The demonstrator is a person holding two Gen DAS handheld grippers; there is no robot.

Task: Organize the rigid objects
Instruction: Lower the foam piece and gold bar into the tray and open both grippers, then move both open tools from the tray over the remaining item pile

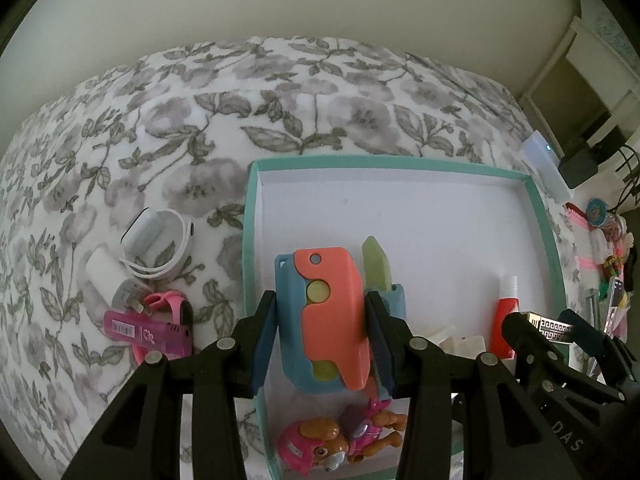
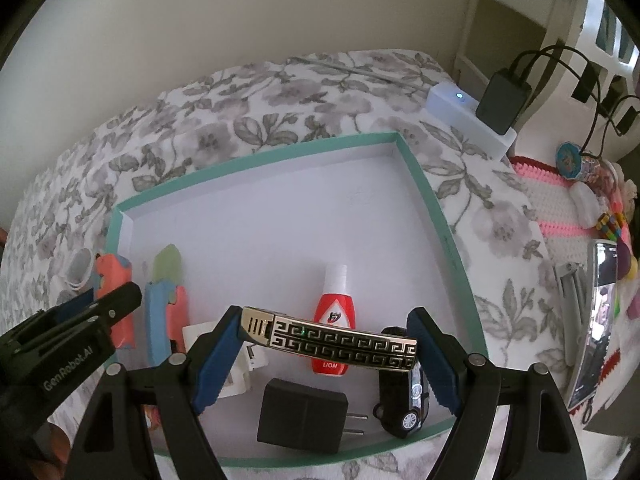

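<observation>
Left wrist view shows you the big bed cover (image 1: 224, 92) with grey flowers under everything. On it sits the teal box (image 1: 250, 240) with a white floor. It is the biggest thing you are filling.

Your left gripper (image 1: 320, 312) is over the left side of the box. Its two fingers squeeze the orange and blue toy (image 1: 332, 312) from both sides, so you are holding it. A second toy with a pale green tip (image 1: 376, 264) is just behind it. A toy puppy in a pink helmet (image 1: 340, 444) lies in the box below your fingers.

On the cover to the left of the box you can see a white band (image 1: 160, 240) and a pink lighter (image 1: 148, 332), near each other.

Right wrist view shows your right gripper (image 2: 328, 340) above the near part of the box. Its fingers are wide apart and press on the two ends of the long gold and black bar (image 2: 332, 340). You are holding it up in the air, tipped a little.

Under the bar, on the box floor, are a red and white bottle (image 2: 334, 304), a black plug (image 2: 302, 416) and a small black toy car (image 2: 404, 416). The car is just right of the plug.

A white block with a little blue light (image 2: 468, 120) sits on the cover past the far corner of the box.
</observation>
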